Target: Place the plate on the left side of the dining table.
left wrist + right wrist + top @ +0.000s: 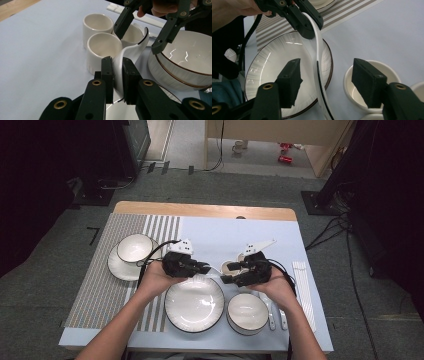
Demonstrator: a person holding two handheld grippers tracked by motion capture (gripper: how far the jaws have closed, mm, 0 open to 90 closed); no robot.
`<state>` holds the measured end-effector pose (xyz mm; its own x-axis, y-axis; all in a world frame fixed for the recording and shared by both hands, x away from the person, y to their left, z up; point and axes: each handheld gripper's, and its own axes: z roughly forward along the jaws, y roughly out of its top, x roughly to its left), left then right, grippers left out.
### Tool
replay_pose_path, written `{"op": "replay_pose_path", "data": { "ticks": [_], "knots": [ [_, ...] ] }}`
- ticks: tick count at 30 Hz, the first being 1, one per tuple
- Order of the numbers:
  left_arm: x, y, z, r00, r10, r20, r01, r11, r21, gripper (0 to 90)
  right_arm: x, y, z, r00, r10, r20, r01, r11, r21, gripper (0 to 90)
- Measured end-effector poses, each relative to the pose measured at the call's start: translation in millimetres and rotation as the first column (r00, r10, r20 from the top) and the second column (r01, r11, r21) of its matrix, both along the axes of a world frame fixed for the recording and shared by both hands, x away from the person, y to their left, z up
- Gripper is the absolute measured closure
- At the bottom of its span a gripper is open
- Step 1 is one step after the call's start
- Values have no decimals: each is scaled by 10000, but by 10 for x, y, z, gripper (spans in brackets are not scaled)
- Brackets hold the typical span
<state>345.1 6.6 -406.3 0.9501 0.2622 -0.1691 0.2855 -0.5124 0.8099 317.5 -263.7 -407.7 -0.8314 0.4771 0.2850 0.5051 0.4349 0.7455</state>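
A white ceramic spoon (133, 48) with a dark rim hangs in the air over the table. My left gripper (118, 75) is shut on its handle, both pads pressed on it. In the right gripper view the spoon (319, 52) passes between the jaws of my right gripper (325, 75), which stand open with clear gaps on either side. From above, the left gripper (206, 268) and right gripper (227, 272) meet nose to nose above the plate (194, 304) and the cups (231, 266).
A white bowl (247, 313) stands right of the plate, with white spoons (272, 312) beside it. Another bowl on a saucer (134, 251) rests on the striped mat at left. White chopsticks (302, 290) lie at the right edge.
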Motion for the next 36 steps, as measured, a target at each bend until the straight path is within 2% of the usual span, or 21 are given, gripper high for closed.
{"op": "replay_pose_path", "data": {
  "ticks": [4, 6, 9, 13, 16, 18, 21, 24, 32, 36],
  "knots": [
    [11, 36, 18, 9999, 101, 24, -101, 9999, -30, 829, 3, -56, -4, 9990, -437, -8, 437, 9985, 338, 304],
    [19, 53, 31, 9999, 140, -23, -140, 9999, -16, 829, -7, -79, -6, 9981, -562, 266, 554, 9981, 284, 279],
    [22, 75, 52, 9998, 186, 23, -185, 9998, -18, 829, -16, -111, -11, 9975, -652, 270, 642, 9972, 373, 257],
    [32, 110, 76, 9997, 230, 14, -230, 9997, -78, 830, -38, -143, -23, 9954, -758, 590, 745, 9969, 243, 224],
    [40, 139, 88, 9995, 307, 27, -306, 9995, -80, 829, -63, -172, -36, 9931, -821, 832, 816, 9966, 100, 212],
    [37, 157, 98, 9992, 379, 149, -379, 9993, -30, 829, -74, -195, -38, 9920, -920, 867, 915, 9958, 95, 211],
    [43, 183, 114, 9992, 378, 117, -377, 9993, -77, 829, -85, -235, -32, 9894, -1073, 982, 1067, 9942, 115, 208],
    [51, 203, 118, 9992, 398, 67, -397, 9992, -89, 829, -98, -275, -26, 9878, -1209, 978, 1197, 9926, 179, 207],
    [84, 305, 152, 9988, 495, 25, -495, 9985, -216, 829, -142, -377, -25, 9793, -1615, 1219, 1629, 9866, -12, 207],
    [96, 365, 176, 9984, 558, 32, -557, 9981, -277, 829, -165, -425, -30, 9781, -1733, 1150, 1749, 9846, -37, 206]
  ]
}}
